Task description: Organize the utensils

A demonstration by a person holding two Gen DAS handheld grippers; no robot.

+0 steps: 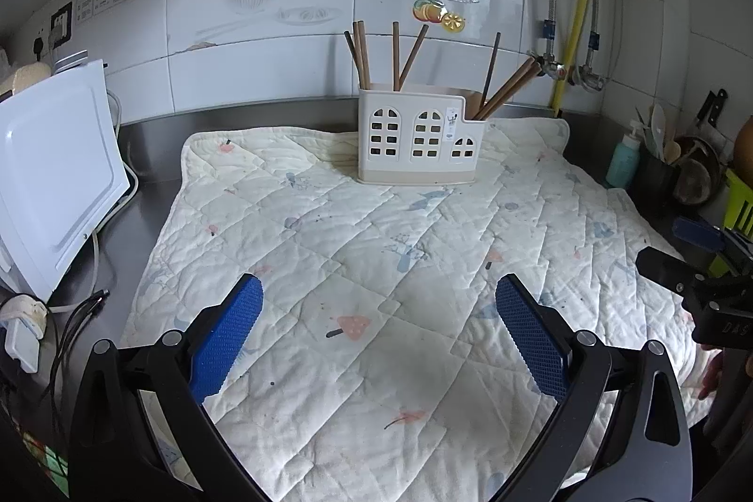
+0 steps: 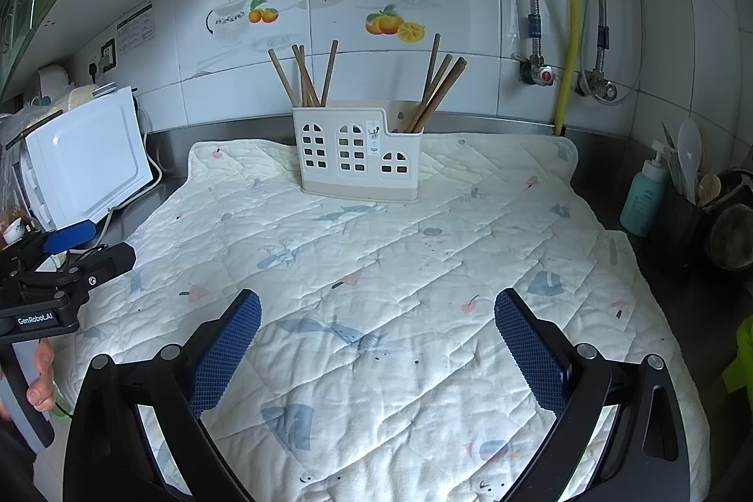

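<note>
the task looks done or nearly so: all chopsticks [image 1: 404, 55] stand in the white holder [image 1: 419, 137] at the quilted mat's [image 1: 357, 248] far edge, none loose, while left gripper [image 1: 379, 332] and right gripper [image 2: 376, 344] hover with fingers spread, empty.

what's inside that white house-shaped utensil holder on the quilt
The white house-shaped plastic holder holds brown wooden chopsticks, upright or leaning: one bunch in the tall left section, another in the low right one. Their lower ends are hidden by its walls.
</note>
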